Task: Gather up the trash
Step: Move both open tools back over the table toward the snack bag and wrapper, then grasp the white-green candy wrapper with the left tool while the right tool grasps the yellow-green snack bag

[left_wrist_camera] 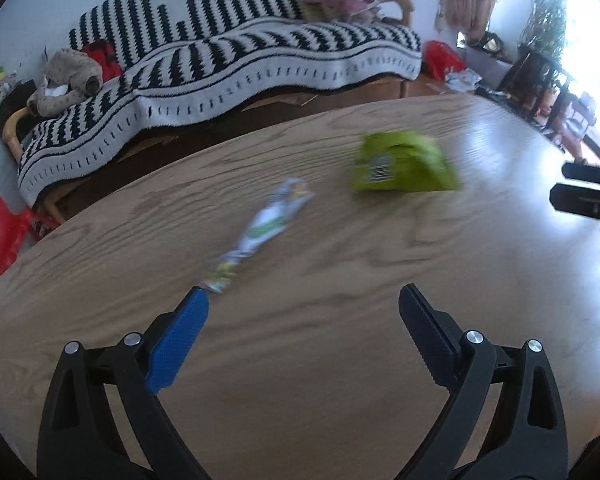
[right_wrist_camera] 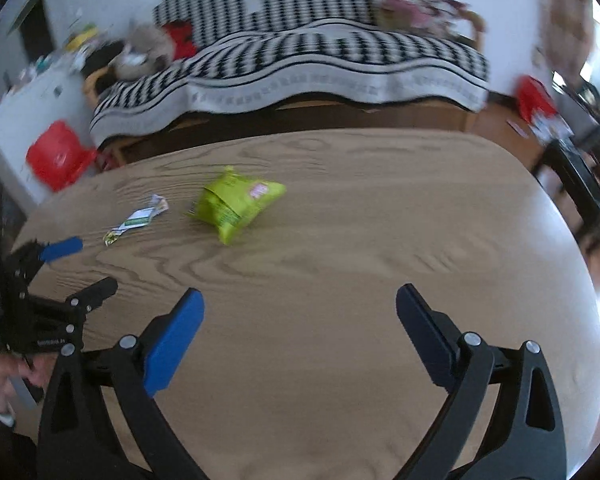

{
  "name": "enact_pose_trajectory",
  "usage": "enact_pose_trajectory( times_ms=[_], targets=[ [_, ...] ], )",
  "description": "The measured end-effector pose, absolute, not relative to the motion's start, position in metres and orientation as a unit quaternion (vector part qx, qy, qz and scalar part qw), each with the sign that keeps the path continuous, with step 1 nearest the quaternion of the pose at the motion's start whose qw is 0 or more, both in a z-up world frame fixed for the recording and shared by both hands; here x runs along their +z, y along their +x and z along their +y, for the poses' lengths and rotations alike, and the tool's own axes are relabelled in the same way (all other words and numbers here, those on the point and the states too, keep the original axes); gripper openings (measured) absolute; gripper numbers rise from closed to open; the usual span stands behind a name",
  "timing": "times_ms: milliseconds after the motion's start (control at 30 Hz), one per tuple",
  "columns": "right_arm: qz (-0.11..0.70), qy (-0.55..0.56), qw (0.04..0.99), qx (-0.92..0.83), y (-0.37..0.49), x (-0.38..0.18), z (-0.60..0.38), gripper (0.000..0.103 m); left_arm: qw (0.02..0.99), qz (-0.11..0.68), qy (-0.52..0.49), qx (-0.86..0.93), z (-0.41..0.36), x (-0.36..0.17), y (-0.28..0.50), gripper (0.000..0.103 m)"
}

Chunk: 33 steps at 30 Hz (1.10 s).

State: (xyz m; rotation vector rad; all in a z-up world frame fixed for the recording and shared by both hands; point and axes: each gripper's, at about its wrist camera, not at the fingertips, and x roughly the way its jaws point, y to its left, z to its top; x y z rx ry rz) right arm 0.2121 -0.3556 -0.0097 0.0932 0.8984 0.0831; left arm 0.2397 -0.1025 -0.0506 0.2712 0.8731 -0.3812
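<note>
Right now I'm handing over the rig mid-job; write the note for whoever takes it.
Left gripper: open, empty, low over the wooden table, its left finger tip right by the near end of the white twisted wrapper.
Right gripper: open, empty, over the table's near side, apart from both items.
Green snack bag: lying on the table, beyond and to the right of the wrapper.
Done: nothing picked up yet.
Left: grasp the wrapper, then the bag. No bin shows in either view.
</note>
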Motion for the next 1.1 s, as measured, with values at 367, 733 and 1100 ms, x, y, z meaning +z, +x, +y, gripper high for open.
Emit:
enact_pose_trajectory(
  times_ms=[367,733,1100],
  targets=[
    [0.454,-0.067,0.878,0.137,0.326,-0.028,-0.31,0.095,0.856,0.435,0.174,-0.218,-0.095,-0.075,0.298,0.093],
    [0.489,-0.141,0.837,0.202,0.361,-0.062,-0.26,0.092,0.854,0.422,0.147,-0.266,-0.1,-0.077,0.313,0.074],
    [0.484,-0.078,0.853,0.177,0.329,-0.059,-0.27,0.051,0.856,0.426,0.158,-0.246,-0.117,-0.071,0.284,0.01]
  ],
)
